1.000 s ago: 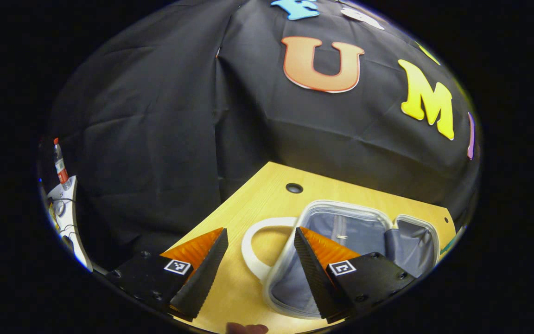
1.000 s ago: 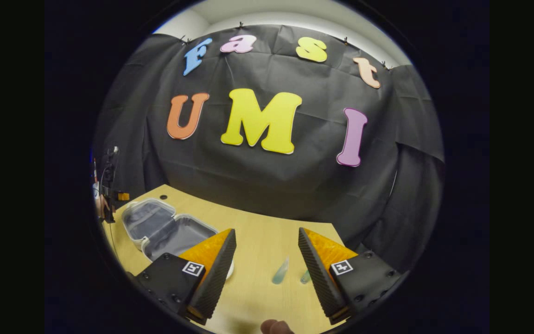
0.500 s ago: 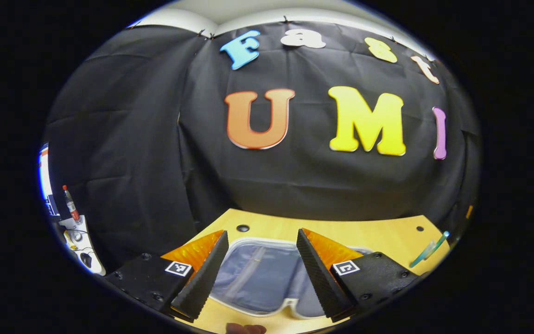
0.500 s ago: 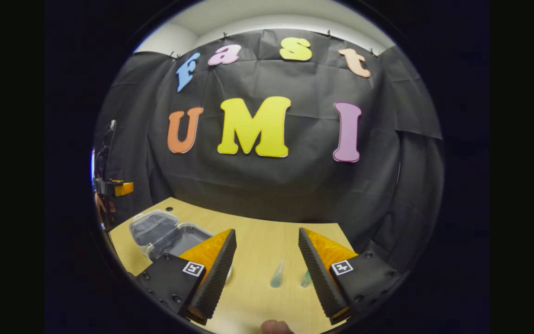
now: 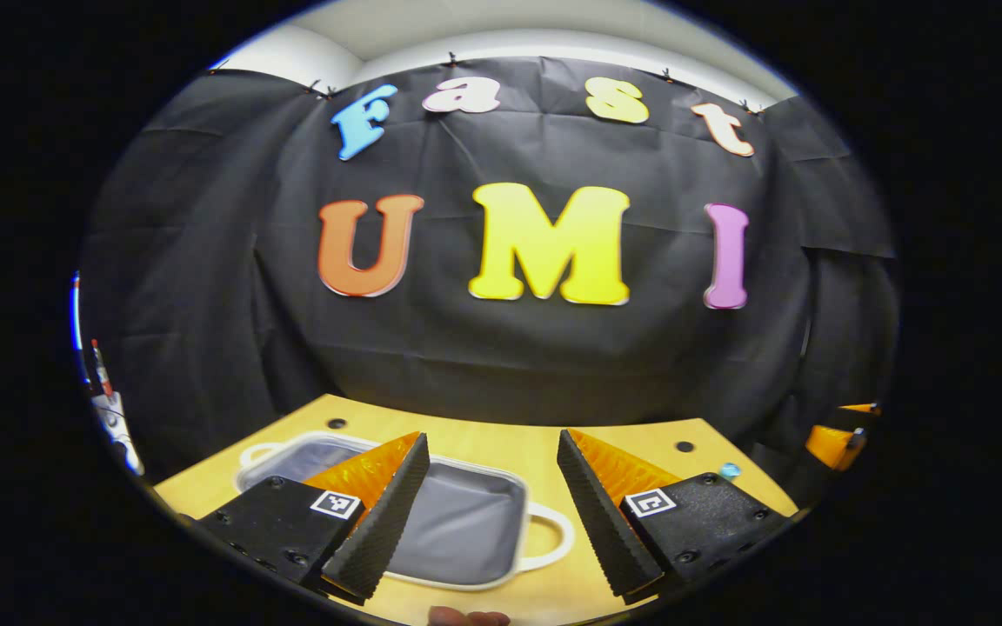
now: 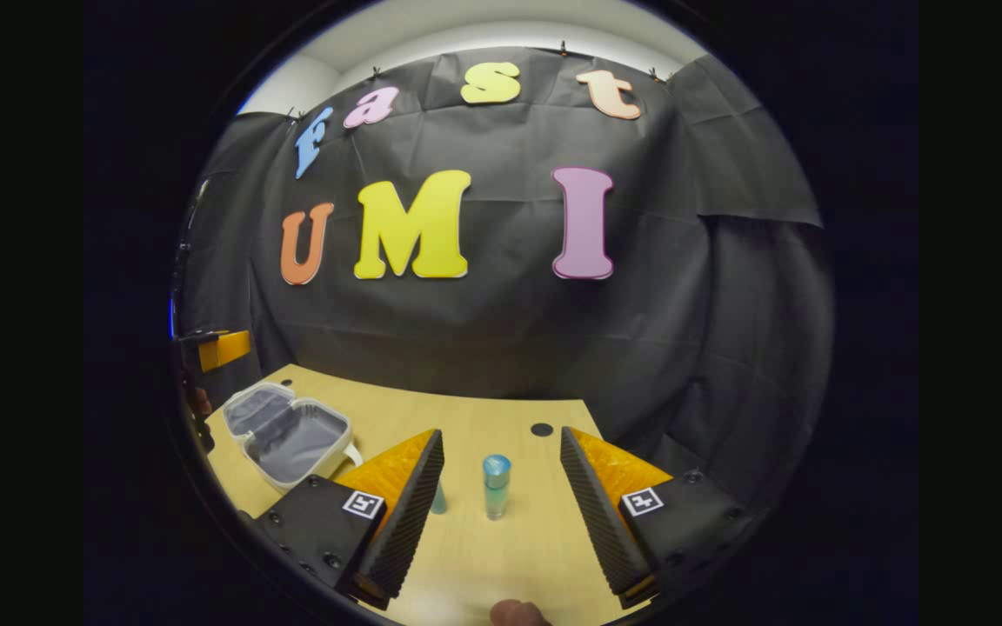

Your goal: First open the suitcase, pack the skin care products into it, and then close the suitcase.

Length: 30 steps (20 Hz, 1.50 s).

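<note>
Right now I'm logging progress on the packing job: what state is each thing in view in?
suitcase: open, lying flat, nothing inside.
blue-capped bottle: upright on the table, capped, not yet packed.
second bottle: on the table, partly hidden behind a finger.
left gripper: open, holding nothing.
right gripper: open, holding nothing.

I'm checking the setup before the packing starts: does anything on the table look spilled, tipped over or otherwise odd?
Nothing stands out. The suitcase lies open and flat on the table. A blue-capped bottle stands upright ahead of the open right gripper, with a second bottle partly hidden behind its finger. No spill shows.
</note>
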Motion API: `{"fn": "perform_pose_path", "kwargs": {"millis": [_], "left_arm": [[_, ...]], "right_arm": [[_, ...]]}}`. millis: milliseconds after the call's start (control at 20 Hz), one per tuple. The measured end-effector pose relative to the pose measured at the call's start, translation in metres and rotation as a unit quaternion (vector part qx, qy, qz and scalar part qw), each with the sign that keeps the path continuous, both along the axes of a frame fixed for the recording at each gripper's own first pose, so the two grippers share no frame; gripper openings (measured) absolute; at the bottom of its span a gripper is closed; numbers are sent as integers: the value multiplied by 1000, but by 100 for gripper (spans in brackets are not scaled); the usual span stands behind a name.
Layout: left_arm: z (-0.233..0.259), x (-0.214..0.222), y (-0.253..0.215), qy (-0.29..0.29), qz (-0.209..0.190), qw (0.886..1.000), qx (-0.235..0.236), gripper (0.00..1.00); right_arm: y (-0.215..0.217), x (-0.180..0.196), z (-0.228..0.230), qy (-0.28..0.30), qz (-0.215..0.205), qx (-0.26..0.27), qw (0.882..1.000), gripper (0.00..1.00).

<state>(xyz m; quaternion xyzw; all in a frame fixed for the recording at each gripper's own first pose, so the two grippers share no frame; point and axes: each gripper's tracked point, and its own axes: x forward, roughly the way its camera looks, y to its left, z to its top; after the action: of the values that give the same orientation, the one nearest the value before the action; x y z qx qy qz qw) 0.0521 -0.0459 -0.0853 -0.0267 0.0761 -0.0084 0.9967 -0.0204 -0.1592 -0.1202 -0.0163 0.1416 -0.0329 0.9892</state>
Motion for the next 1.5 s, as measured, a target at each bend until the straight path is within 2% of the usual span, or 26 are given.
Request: {"fn": "perform_pose_path", "kwargs": {"millis": [250,550,800,1150,1200,1250,1400,1450,1500], "left_arm": [[-57,-8,-85,61,-56,996,-17,95],[-159,6,-171,132,-134,982,-2,95],[-221,42,-193,172,-147,974,5,96],[-260,84,-204,201,-147,968,13,95],[-264,87,-205,205,-147,967,18,100],[-268,90,-206,209,-146,967,23,88],[-275,91,-209,217,-157,963,29,72],[-276,91,-211,219,-156,962,33,57],[-275,93,-209,218,-158,962,35,56]], "right_arm": [[-29,-9,-21,22,0,-5,1000,82],[-66,-23,-53,70,0,-32,997,81],[-92,-33,-73,101,-19,-38,994,81],[-120,-34,-84,123,-38,-46,991,81],[-121,-33,-86,125,-38,-45,990,81],[-121,-29,-87,126,-38,-44,990,81],[-115,-14,-93,126,-26,-36,991,81],[-112,-8,-95,125,-19,-33,991,80],[-108,0,-97,123,-9,-28,992,80]]}}
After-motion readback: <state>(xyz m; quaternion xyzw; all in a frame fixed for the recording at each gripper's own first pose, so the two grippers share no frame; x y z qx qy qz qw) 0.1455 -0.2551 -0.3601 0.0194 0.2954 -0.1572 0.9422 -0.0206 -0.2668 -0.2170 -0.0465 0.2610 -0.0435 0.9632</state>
